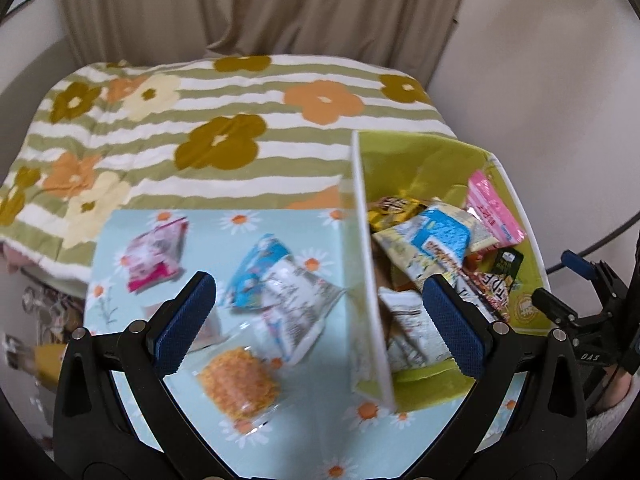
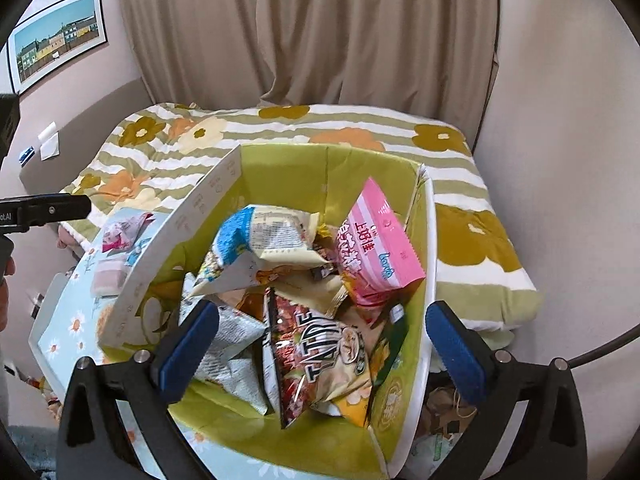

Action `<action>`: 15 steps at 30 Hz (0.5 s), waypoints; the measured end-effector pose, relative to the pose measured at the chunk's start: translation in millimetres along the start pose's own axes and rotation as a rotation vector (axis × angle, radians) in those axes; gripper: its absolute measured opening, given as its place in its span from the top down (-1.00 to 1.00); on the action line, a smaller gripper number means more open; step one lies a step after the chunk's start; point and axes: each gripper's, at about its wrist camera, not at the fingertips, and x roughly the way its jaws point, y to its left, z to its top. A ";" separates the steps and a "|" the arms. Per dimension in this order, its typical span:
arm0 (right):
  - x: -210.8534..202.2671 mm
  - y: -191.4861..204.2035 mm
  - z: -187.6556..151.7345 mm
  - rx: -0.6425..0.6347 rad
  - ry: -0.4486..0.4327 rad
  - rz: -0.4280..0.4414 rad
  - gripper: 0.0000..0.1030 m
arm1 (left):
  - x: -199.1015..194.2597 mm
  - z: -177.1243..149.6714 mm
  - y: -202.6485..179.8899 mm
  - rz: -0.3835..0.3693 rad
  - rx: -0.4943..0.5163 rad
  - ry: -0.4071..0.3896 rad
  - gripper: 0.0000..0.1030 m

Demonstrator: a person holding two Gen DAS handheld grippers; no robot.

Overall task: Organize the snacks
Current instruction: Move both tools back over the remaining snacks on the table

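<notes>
Below the left claw (image 1: 320,320), whose blue textured pads stand wide apart and grasp nothing, three crinkly snack packets lie on the daisy-print table (image 1: 312,432): a pink packet (image 1: 156,254) ahead to its left, a blue-and-white packet (image 1: 280,288) between its fingers, and a clear pouch of orange crumbs (image 1: 238,386) nearest. Meanwhile the right claw (image 2: 320,348) hangs equally spread and empty over the green-lined box (image 2: 280,168), where glossy packets are heaped, a pink bag (image 2: 376,248) ahead and a "TATDE" bag (image 2: 316,364) right beneath it.
</notes>
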 end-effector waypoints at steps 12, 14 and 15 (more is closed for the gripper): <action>-18.0 33.9 7.2 -0.049 -0.063 0.073 -1.00 | -47.2 -23.8 80.3 0.140 -0.119 -0.033 -0.99; -21.7 44.7 9.5 -0.056 -0.076 0.081 -1.00 | -52.2 -27.5 93.4 0.142 -0.136 -0.041 -0.99; -24.1 51.1 11.2 -0.057 -0.082 0.090 -1.00 | -54.1 -28.8 99.5 0.136 -0.142 -0.044 -0.99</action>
